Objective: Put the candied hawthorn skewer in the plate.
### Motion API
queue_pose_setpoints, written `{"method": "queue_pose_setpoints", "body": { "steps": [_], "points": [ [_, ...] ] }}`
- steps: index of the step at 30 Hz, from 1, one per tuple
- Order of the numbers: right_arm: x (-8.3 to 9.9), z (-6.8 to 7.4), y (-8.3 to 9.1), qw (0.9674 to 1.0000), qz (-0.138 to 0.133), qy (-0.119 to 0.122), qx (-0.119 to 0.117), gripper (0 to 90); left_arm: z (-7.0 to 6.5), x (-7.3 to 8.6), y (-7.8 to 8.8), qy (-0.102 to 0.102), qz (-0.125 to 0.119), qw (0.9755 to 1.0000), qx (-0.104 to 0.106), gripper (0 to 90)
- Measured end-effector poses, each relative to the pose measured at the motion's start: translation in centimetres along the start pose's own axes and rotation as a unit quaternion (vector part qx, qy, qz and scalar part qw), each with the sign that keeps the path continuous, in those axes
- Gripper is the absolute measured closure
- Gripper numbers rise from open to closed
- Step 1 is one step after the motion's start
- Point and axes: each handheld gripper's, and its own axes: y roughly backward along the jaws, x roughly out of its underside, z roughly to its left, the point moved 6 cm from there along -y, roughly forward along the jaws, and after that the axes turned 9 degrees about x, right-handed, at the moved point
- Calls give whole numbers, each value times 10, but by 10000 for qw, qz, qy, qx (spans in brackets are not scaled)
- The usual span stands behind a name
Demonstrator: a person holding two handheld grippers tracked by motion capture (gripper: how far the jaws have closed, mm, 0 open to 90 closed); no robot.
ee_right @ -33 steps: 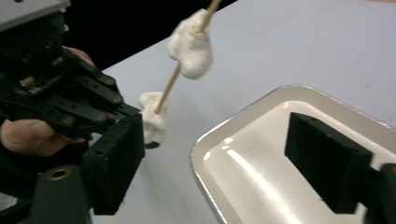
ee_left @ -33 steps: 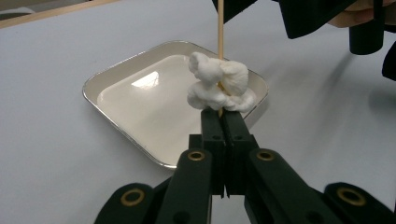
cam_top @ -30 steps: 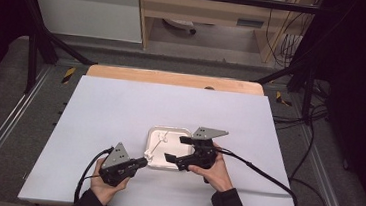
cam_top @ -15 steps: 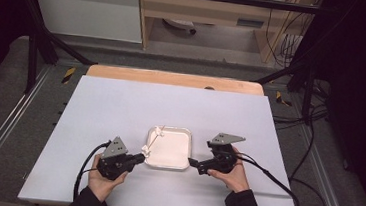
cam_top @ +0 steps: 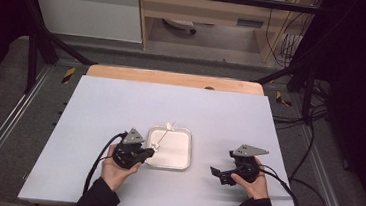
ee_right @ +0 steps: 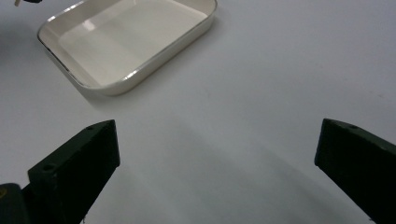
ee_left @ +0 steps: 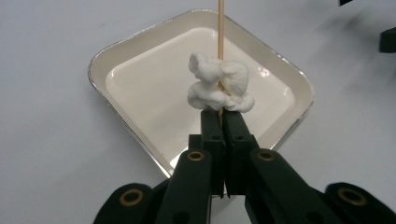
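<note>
The surface [cam_top: 121,102] is a plain pale sheet sitting on a wooden top whose far edge is peeking out at the back. Around it there's dark floor, metal rails down both sides, a black frame, cables trailing off to the right, and a white cabinet and wooden shelf unit behind.

Near the middle a shallow white tray [cam_top: 178,160] with a silvery rim is lying flat. The left gripper [cam_top: 149,152] is sitting right at the tray's left edge with its jaws squeezed together on a thin wooden skewer [ee_left: 220,28]. The skewer is sticking out past the jaw tips over the tray, and a lumpy white marshmallow [ee_left: 218,87] is threaded on it, sitting right up against the jaw tips.

The right gripper [cam_top: 216,172] is hanging out well to the right of the tray, over bare surface. Its jaws have just been opening and are standing spread wide, with nothing between them. From its own view the tray is up in the far left corner.
</note>
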Motion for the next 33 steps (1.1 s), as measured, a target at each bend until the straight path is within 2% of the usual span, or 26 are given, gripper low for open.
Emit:
{"method": "queue_pose_setpoints", "body": {
  "steps": [7,15,19,22,25,29,33],
  "points": [
    [7,-7,6,9999,-52,-11,124,5,3,2,-21,85,517,9985,-180,889],
    [14,-14,11,9998,-76,-98,161,6,6,6,-28,100,930,9951,-324,886],
    [14,-15,13,9997,-86,-71,194,6,5,5,-29,92,967,9946,-359,882],
    [13,-15,15,9997,-133,-149,172,6,5,4,-30,44,1028,9941,-333,876],
    [14,-15,14,9997,-133,-119,195,6,5,4,-29,-10,982,9947,-300,828],
    [13,-16,14,9996,-122,-120,205,6,3,2,-21,-209,812,9964,-149,718],
    [13,-17,15,9996,-125,-127,215,6,5,0,-9,-312,592,9978,-34,555]
  ]
}}
